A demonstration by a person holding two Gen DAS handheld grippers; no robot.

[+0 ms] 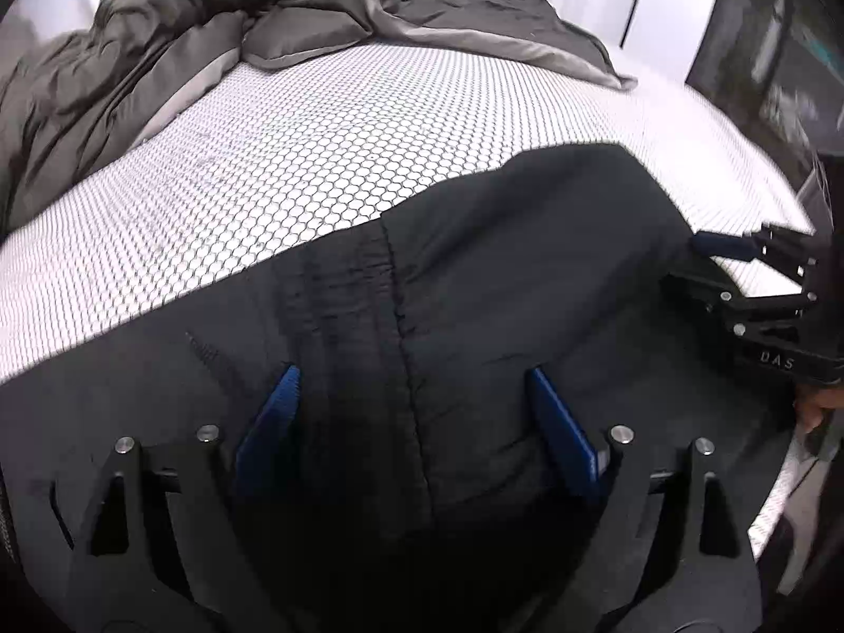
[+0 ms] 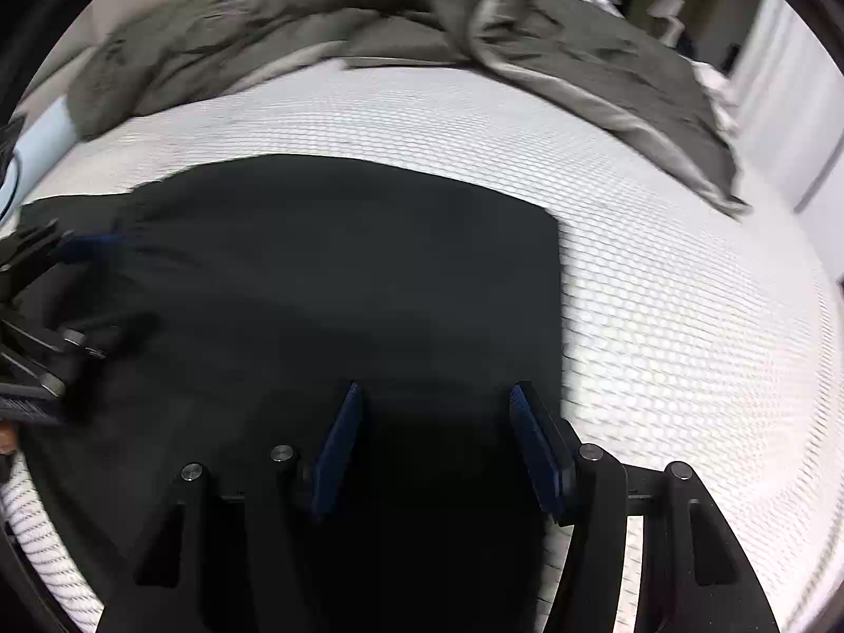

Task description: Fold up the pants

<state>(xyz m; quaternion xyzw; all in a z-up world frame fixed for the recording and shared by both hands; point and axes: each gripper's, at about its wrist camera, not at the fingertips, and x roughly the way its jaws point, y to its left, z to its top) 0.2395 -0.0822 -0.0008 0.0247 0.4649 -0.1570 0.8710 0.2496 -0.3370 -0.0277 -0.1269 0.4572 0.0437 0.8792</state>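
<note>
Pants [image 1: 475, 290], black, matte woven cloth, lie flat on a bed [image 1: 264, 158] whose white cover carries a fine honeycomb mesh pattern. Left wrist view alone shows a stitched seam running down the cloth, a gathered ribbed band beside it, and the pants' far corner; right wrist view alone shows the straight right-hand edge and its squared corner, though blurred. Olive-grey quilted duvet [image 2: 580, 53], rumpled, lies heaped at the far side of the bed. Left gripper [image 1: 411, 385]: blue-padded fingers [image 1: 274, 411] spread wide above the cloth, nothing clasped, angled steeply downward. Right gripper [image 2: 435, 401]: fingers parted, released, over the pants' right edge, likewise tilted down; in the left view it sits at the pants' right margin.
</note>
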